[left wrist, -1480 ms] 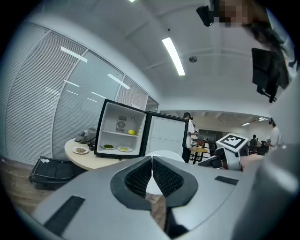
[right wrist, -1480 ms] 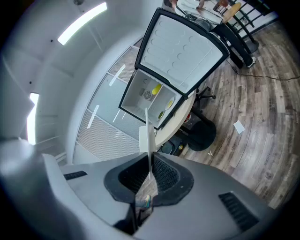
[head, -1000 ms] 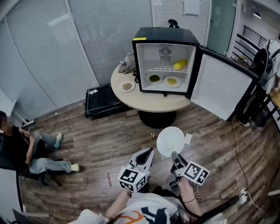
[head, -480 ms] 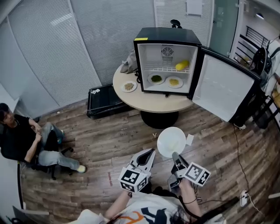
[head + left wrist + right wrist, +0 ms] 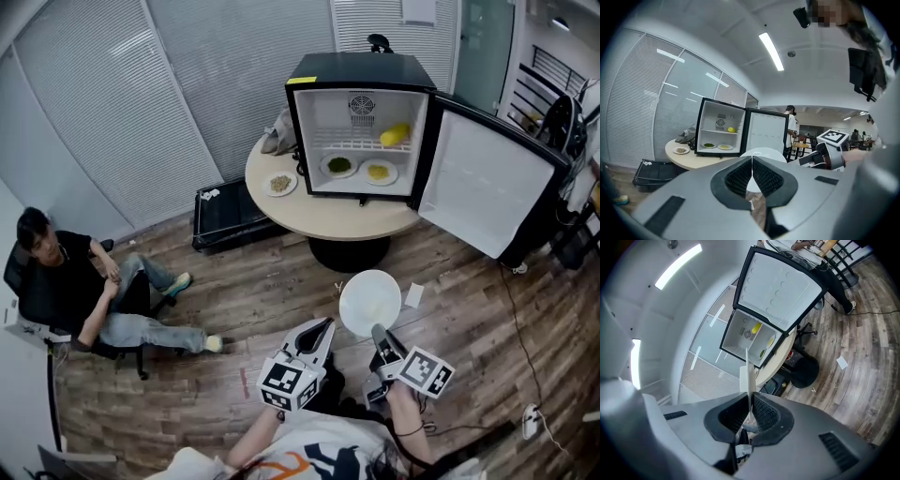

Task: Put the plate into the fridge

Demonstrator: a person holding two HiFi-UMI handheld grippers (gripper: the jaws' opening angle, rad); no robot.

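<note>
The left tool (image 5: 325, 322) is pinched together on nothing and hangs just beside the plate, so it plays no part in the carry. The white plate (image 5: 370, 302) is out over the wooden floor, well short of the fridge, with the right tool (image 5: 377, 331) clamped on its near rim.

The step in hand looks like the approach to the fridge (image 5: 361, 117), which stands on the round worktop (image 5: 328, 220) with its door (image 5: 495, 183) swung wide to the right. Doing it well probably means holding the plate level, since a one-edge grip leaves the far side free to sag. It also means steering left of the door's edge. The fridge floor already bears a dish of greens (image 5: 339, 166) and a dish of something yellow (image 5: 378, 172). Room there seems tight, so the entry likely needs to be slow and square.

Only the head view shows the seated person (image 5: 84, 281) at far left, the plate's full round face and the whole gap to the fridge. The left gripper view shows its own tool (image 5: 752, 161) with the pads meeting and only a sliver of the plate (image 5: 764, 152) beyond them. It also shows people standing past the door. The right gripper view shows the plate (image 5: 747, 371) edge-on as a thin white blade. It is seated deep between that tool's (image 5: 750, 401) pads, a bite the head view cannot confirm.
</note>
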